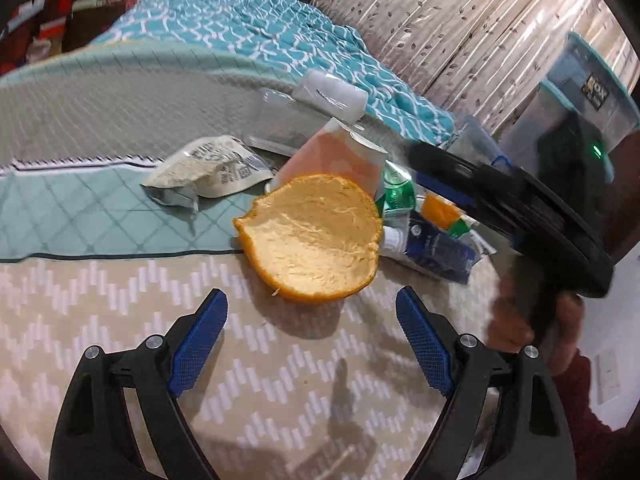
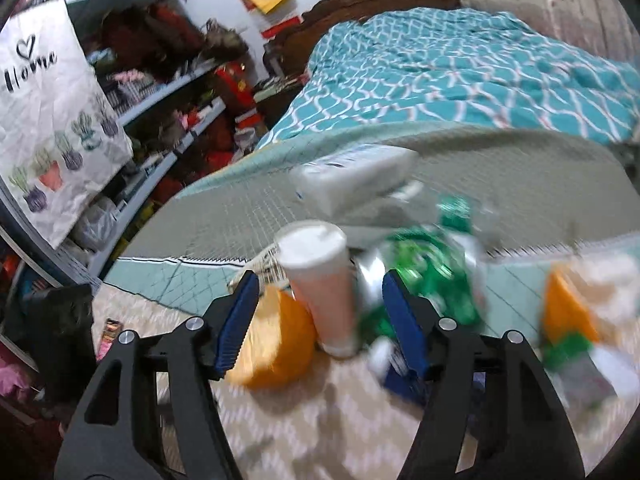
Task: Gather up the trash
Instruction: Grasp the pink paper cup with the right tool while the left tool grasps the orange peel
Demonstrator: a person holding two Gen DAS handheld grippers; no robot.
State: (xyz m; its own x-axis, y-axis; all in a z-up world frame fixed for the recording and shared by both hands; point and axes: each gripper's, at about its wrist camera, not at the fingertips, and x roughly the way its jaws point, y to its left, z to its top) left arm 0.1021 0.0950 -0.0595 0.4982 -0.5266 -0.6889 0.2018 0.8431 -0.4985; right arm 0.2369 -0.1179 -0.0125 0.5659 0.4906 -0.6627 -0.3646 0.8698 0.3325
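A large orange peel (image 1: 316,240) lies on the patterned mat, just ahead of my open, empty left gripper (image 1: 312,300). Behind it stand a pink paper cup (image 1: 340,156), a green can (image 1: 396,192), a blue wrapper (image 1: 436,252) and a crumpled white packet (image 1: 208,172). My right gripper (image 2: 318,284) is open, with the pink cup (image 2: 328,292) between its fingers but not clamped. The orange peel (image 2: 280,340) sits to its left and a crushed green bottle (image 2: 436,276) to its right. The right view is blurred.
The bed (image 1: 120,96) with a teal patterned blanket (image 2: 460,72) rises behind the trash. A white box (image 2: 356,180) lies on the bed edge. Cluttered shelves (image 2: 168,112) and a white bag (image 2: 52,120) stand at the left. Plastic storage bins (image 1: 580,112) stand at the right.
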